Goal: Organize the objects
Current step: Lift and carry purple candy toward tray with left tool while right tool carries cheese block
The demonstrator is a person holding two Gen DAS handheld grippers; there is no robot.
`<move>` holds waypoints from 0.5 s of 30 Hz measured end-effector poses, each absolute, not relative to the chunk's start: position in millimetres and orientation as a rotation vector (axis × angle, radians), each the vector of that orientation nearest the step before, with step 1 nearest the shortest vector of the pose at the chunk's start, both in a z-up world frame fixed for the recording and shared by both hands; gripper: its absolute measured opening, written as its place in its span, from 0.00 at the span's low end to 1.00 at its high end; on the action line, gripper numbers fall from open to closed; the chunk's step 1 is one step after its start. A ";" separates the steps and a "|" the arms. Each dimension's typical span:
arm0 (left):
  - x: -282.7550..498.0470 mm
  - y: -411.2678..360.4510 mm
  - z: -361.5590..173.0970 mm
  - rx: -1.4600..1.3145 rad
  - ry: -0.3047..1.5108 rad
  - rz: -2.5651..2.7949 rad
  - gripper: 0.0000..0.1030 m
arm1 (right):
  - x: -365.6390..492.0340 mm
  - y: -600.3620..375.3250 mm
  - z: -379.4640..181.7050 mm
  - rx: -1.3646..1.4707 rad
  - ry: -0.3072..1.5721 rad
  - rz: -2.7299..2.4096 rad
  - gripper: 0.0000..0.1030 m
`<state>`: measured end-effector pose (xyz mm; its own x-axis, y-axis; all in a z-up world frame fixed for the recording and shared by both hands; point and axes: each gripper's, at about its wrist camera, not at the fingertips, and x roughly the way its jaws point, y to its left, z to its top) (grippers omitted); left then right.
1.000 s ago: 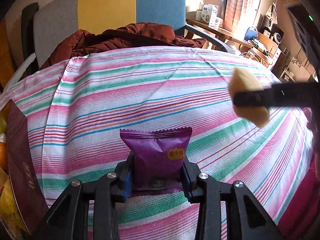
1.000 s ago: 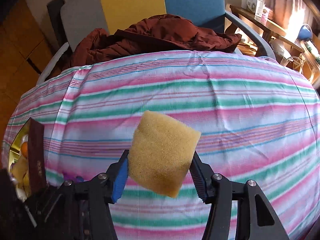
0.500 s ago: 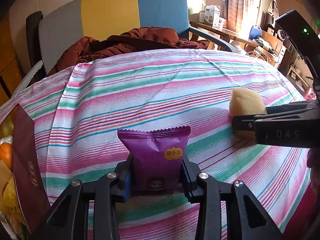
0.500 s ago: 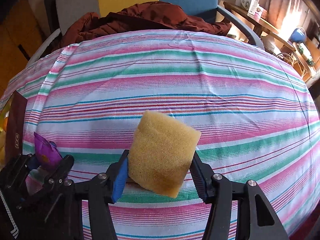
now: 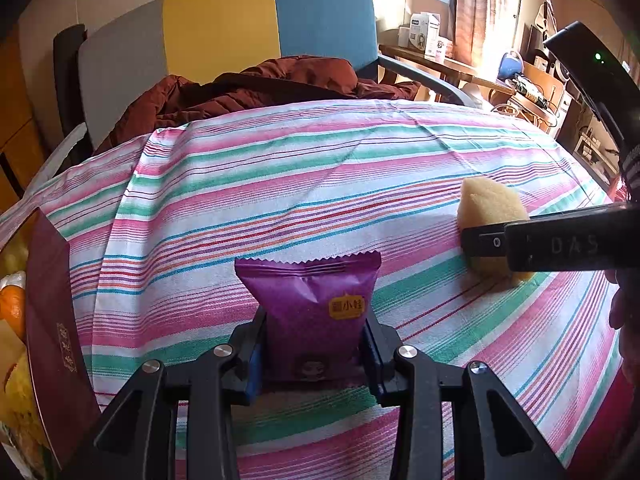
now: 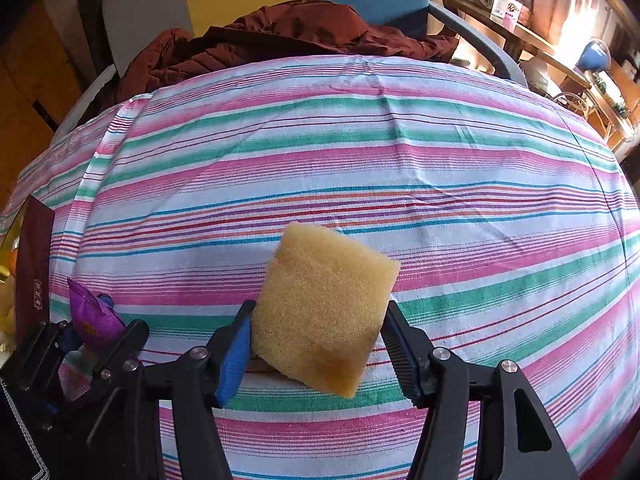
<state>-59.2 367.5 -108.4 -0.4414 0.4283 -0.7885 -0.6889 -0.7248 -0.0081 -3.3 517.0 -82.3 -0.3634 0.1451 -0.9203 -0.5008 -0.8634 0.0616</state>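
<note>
Since a second ago the right gripper (image 6: 316,344) has come lower and its jaws have just been opening, so the sponge (image 6: 324,308) now stands on the striped cloth (image 6: 360,168), a gap at the right finger. The left gripper (image 5: 312,354) pinches the purple packet (image 5: 310,312) (lower centre of its frame); a dark red box (image 5: 56,320) stands at the left edge.

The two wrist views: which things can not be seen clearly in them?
- Purple snack packet: the lower part is hidden by the left claw.
- Sponge: in the left wrist view the right claw's finger covers its middle.
- Dark red box: cut off by the left edge; its print is too small to read.
</note>
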 end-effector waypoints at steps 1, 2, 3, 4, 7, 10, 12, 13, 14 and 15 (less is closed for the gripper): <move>-59.3 367.4 -108.4 -1.066 0.415 2.176 0.38 | -3.2 517.8 -82.4 -1.473 0.481 2.259 0.62; -59.3 367.2 -108.4 -1.066 0.415 2.176 0.38 | -2.8 518.9 -82.7 -1.471 0.497 2.258 0.63; -59.3 367.2 -108.4 -1.065 0.415 2.176 0.38 | -2.2 520.6 -82.9 -1.467 0.517 2.256 0.64; -59.3 367.1 -108.4 -1.065 0.416 2.176 0.38 | -1.3 522.5 -83.0 -1.461 0.537 2.254 0.65; -59.6 367.2 -108.2 -1.064 0.416 2.177 0.38 | 1.4 527.5 -82.2 -1.436 0.592 2.248 0.71; -59.6 367.5 -108.4 -1.065 0.419 2.177 0.39 | 3.5 530.8 -81.4 -1.418 0.604 2.240 0.70; -60.2 367.4 -107.0 -1.069 0.423 2.173 0.37 | 3.5 530.1 -82.9 -1.428 0.598 2.246 0.61; -60.5 366.7 -105.8 -1.076 0.420 2.167 0.36 | 1.7 527.9 -83.0 -1.430 0.596 2.260 0.58; -61.1 364.2 -103.9 -1.093 0.408 2.158 0.35 | 0.7 524.7 -81.7 -1.425 0.557 2.265 0.56; -60.6 361.0 -101.6 -1.109 0.388 2.148 0.35 | -0.6 521.2 -81.0 -1.423 0.520 2.274 0.56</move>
